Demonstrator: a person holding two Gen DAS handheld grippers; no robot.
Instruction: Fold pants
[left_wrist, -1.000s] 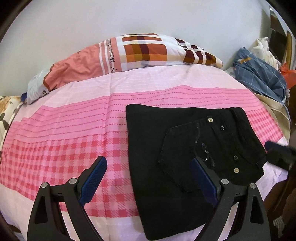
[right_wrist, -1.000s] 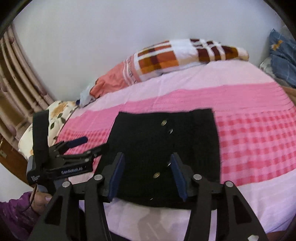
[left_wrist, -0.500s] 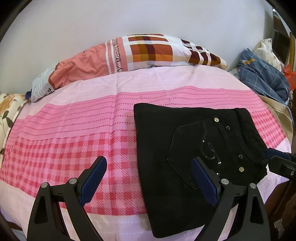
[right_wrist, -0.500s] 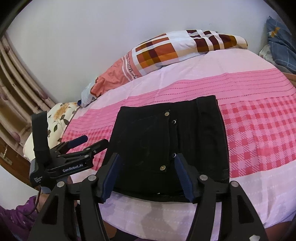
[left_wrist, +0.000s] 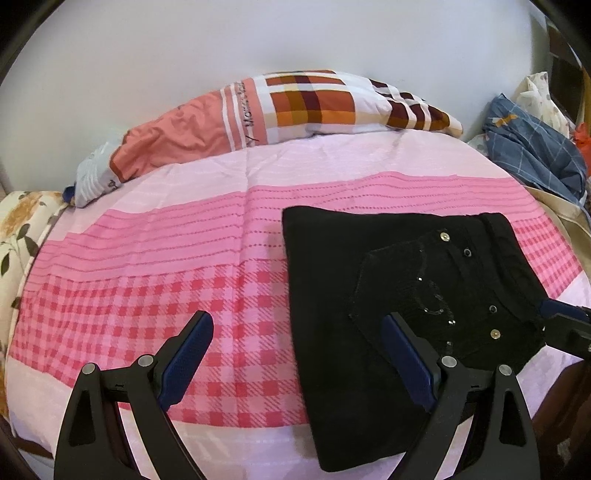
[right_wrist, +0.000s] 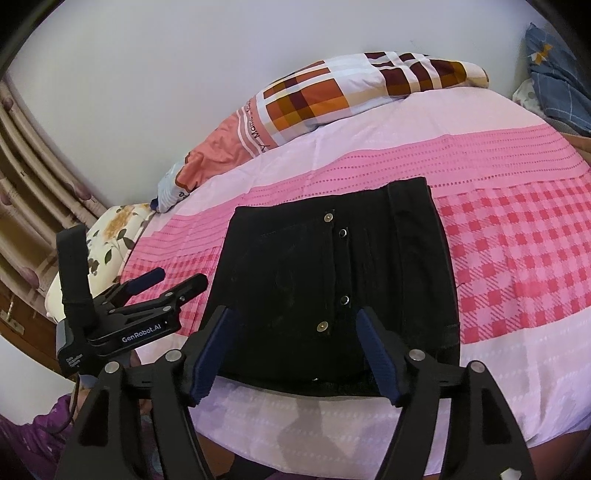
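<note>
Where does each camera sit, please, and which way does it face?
Left wrist: on the left tool, facing across the bed toward the pillow; pants lie right of centre; its own open fingers show, and the right tool's tip at the right edge.
Right wrist: on the right tool, above the bed's near edge, facing the pants; its open fingers show, and the left tool.
Shared: pants, bed, pillow.

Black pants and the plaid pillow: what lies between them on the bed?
Only bare pink bedsheet, striped there; nothing else lies between the folded black pants and the plaid pillow. Both wrist views show this.
</note>
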